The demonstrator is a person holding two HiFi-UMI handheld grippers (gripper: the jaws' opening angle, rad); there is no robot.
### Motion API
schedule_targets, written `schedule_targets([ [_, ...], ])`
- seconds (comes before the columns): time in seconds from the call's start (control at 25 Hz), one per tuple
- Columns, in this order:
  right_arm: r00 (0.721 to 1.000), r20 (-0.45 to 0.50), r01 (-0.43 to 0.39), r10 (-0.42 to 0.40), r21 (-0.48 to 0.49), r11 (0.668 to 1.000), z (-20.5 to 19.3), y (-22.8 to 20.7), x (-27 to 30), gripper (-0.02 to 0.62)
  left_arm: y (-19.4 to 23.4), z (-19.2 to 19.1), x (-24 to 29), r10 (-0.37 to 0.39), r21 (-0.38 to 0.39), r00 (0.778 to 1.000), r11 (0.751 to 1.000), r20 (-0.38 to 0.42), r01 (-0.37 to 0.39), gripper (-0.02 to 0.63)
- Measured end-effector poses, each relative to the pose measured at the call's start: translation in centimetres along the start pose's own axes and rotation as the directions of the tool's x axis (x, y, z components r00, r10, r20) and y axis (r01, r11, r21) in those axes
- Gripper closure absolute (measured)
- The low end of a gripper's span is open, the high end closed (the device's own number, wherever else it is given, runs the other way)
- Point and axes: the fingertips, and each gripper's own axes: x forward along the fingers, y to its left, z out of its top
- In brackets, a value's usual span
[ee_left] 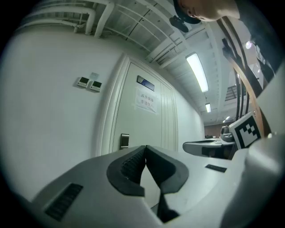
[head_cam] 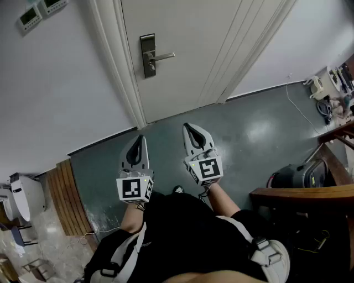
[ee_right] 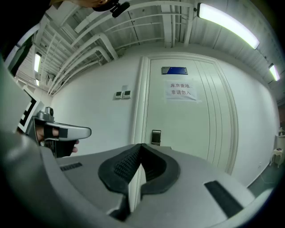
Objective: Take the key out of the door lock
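Note:
A white door (head_cam: 182, 50) carries a metal lock plate (head_cam: 147, 55) with a lever handle (head_cam: 164, 56). The same plate is seen small in the left gripper view (ee_left: 124, 141) and in the right gripper view (ee_right: 156, 137). No key can be made out at this distance. My left gripper (head_cam: 140, 136) and right gripper (head_cam: 187, 126) are held side by side over the grey floor, well short of the door. Both point toward it, shut, with nothing between the pads.
A white door frame (head_cam: 119, 66) and grey-white wall (head_cam: 50, 83) stand left of the door. Wall control panels (head_cam: 41, 10) hang at upper left. A wooden bench (head_cam: 69, 199) lies at left, wooden furniture (head_cam: 310, 194) and a dark bag (head_cam: 296, 176) at right. A paper notice (ee_right: 180, 91) is on the door.

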Motion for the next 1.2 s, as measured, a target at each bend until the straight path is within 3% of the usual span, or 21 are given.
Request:
schedule_targets([
  [0.24,1.0,-0.015,-0.01,0.01,0.009,1.0,-0.4,0.3,-0.1,0.588,0.0,-1.2,-0.3,0.005,-0.009,1.0,1.0,-0.015,-0.005,0.583],
  [0.48,0.996,0.038,-0.086,0.082,0.115,0.99,-0.7,1.0,-0.7,0.584,-0.5,-1.9,-0.5,0.012,-0.009,0.999,1.0,-0.034,-0.013,0.583],
  [0.6,0.99,0.037,-0.139,0.134,0.201,0.97,-1.7,1.2,-1.1,0.501,-1.0,-2.4,-0.7,0.026,-0.01,0.999,1.0,-0.04,-0.026,0.583],
  [0.68,0.987,0.04,-0.158,0.153,0.238,0.958,-2.1,1.1,-1.6,0.488,-1.6,-2.8,-0.9,0.035,-0.011,0.998,0.999,-0.047,-0.035,0.583],
  [0.92,0.981,0.035,-0.193,0.191,0.262,0.946,-3.2,0.9,-3.2,0.398,-2.7,-3.8,-1.7,0.067,-0.027,0.996,0.997,-0.064,-0.069,0.583],
  [1.2,0.983,0.008,-0.174,0.182,0.342,0.924,-5.2,-0.4,-3.0,0.367,-2.2,-5.6,-2.1,0.097,-0.012,0.988,0.995,-0.119,-0.099,0.583],
])
